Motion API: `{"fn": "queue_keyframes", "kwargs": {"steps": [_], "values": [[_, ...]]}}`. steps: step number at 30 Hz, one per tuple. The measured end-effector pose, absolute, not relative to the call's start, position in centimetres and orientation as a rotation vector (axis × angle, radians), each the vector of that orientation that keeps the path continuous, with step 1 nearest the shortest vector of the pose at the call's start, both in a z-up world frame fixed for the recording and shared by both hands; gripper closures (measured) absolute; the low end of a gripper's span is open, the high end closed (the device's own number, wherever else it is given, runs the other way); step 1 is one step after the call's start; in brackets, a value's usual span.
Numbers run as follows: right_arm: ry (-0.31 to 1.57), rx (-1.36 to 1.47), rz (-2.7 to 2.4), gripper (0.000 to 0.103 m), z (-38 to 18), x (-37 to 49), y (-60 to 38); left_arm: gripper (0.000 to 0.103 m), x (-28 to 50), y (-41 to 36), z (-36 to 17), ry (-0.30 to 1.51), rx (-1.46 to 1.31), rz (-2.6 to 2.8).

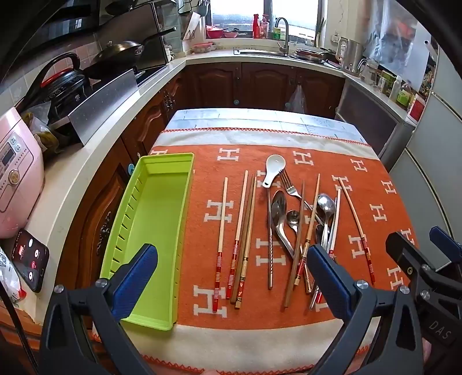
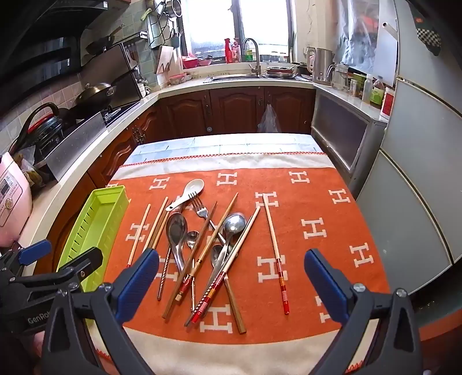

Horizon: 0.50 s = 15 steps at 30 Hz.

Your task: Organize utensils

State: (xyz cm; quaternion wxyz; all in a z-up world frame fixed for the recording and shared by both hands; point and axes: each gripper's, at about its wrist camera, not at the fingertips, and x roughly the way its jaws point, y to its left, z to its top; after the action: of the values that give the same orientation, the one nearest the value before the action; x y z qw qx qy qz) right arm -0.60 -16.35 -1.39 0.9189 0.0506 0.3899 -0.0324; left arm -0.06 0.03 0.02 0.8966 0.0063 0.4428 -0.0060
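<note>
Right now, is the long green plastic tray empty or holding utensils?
Empty: the green plastic tray shows only bare floor; chopsticks, spoons and fork all lie on the orange cloth.

You see a lime-green tray (image 1: pixel 161 202) on an orange cloth (image 1: pixel 317 161) patterned with white H shapes, red-banded pale chopsticks (image 1: pixel 221 239), and a white spoon (image 1: pixel 274 170).

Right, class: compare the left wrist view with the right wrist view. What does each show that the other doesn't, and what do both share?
Left wrist only: a phone lying on the counter beside the pink cooker.
Right wrist only: hanging pots above the counter.
Both: the empty green tray, the white spoon, the fork, scattered chopsticks on the orange cloth, and both grippers, left and right, open and holding nothing.
</note>
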Motion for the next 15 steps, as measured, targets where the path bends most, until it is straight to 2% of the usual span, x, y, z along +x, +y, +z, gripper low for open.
{"fn": "queue_keyframes", "kwargs": {"steps": [15], "values": [[0.820, 0.104, -0.058, 0.002, -1.71, -0.55, -16.13, 0.001, 0.34, -0.11, -0.45, 0.950, -0.002, -0.036]]}}
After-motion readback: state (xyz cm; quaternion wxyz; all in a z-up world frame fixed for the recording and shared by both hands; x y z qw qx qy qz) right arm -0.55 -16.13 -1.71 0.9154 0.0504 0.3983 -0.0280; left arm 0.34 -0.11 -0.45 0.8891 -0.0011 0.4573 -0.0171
